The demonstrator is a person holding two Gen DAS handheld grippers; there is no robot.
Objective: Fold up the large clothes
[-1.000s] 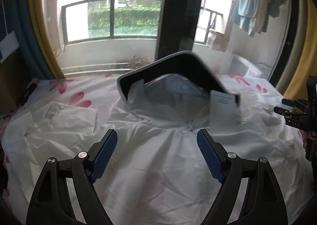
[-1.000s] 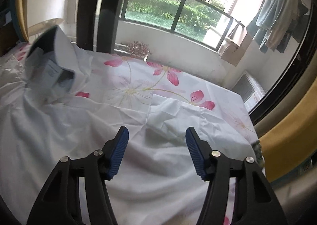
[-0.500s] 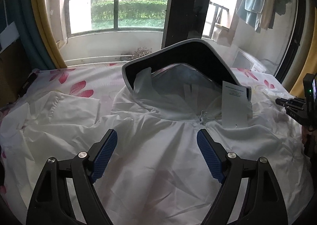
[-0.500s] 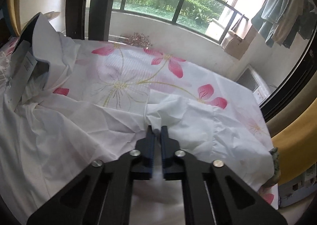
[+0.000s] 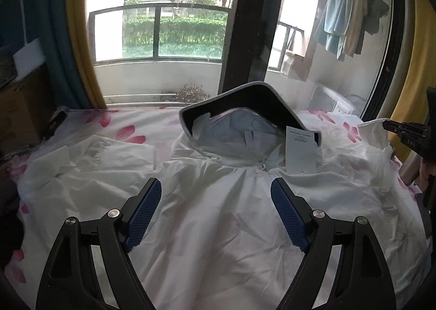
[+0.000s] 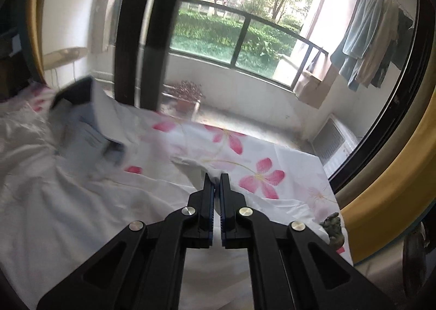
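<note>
Two handheld grippers, both of black plastic. Left gripper: long triangular arms with teardrop cut-outs, round silver screws at the joints, fingers faced with blue ribbed pads. Right gripper: same black arms, same silver screw heads, blue pad edges showing between narrow black fingers. Faint pale lettering on the right gripper's side, unreadable in the left wrist view.

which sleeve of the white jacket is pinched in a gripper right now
The right sleeve: the right gripper is shut on its cuff, raised. The left sleeve lies flat, untouched.
</note>
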